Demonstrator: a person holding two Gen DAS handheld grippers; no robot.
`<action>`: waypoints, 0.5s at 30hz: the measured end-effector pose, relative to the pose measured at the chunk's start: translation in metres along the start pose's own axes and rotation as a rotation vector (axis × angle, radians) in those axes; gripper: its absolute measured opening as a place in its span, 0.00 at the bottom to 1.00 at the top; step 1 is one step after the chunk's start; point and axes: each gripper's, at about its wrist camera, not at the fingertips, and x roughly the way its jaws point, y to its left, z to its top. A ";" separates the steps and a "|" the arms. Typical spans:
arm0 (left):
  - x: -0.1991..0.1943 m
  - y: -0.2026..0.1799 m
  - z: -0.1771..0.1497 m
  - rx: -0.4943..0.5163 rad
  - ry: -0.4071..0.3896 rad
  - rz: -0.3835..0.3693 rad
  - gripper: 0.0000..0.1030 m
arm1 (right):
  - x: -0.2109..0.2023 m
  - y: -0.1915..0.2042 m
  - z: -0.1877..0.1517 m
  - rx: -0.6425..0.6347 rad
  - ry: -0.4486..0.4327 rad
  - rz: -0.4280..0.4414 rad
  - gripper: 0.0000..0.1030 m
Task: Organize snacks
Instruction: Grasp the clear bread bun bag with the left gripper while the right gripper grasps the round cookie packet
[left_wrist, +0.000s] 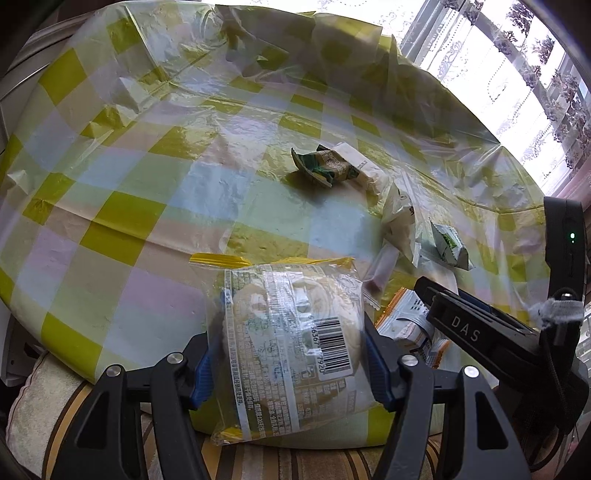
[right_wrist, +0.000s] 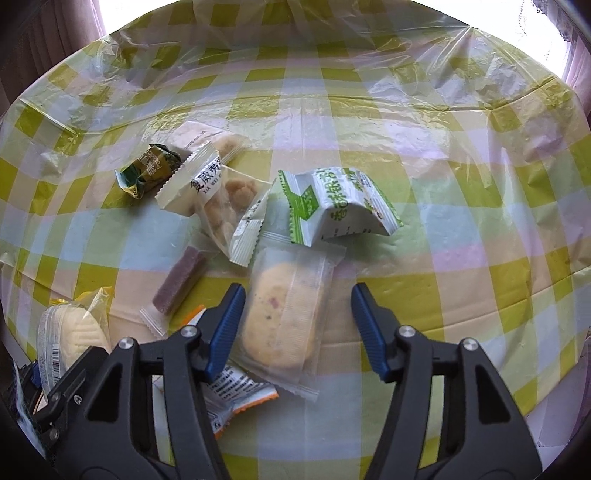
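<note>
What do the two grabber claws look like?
Both the left gripper and the right gripper are black plastic with silver bolts and ribbed blue pads. The right one's side reads "DAS" in white letters.

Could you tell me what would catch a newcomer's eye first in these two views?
First, the clear-wrapped round pastry clamped between the left tongs at the near table edge. Next, the open right tongs hanging over a frosted-wrapped cake, with a green-and-white packet just beyond it. Under everything lies the yellow-green checked tablecloth.
</note>
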 end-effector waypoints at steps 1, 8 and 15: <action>0.000 0.000 0.000 0.000 -0.001 0.000 0.64 | -0.001 0.001 0.000 -0.002 -0.005 0.003 0.49; -0.004 -0.001 -0.002 0.004 -0.016 0.006 0.64 | -0.008 -0.002 -0.004 0.005 -0.029 0.039 0.38; -0.014 -0.003 -0.006 0.008 -0.047 0.023 0.63 | -0.031 -0.005 -0.009 -0.001 -0.103 0.051 0.38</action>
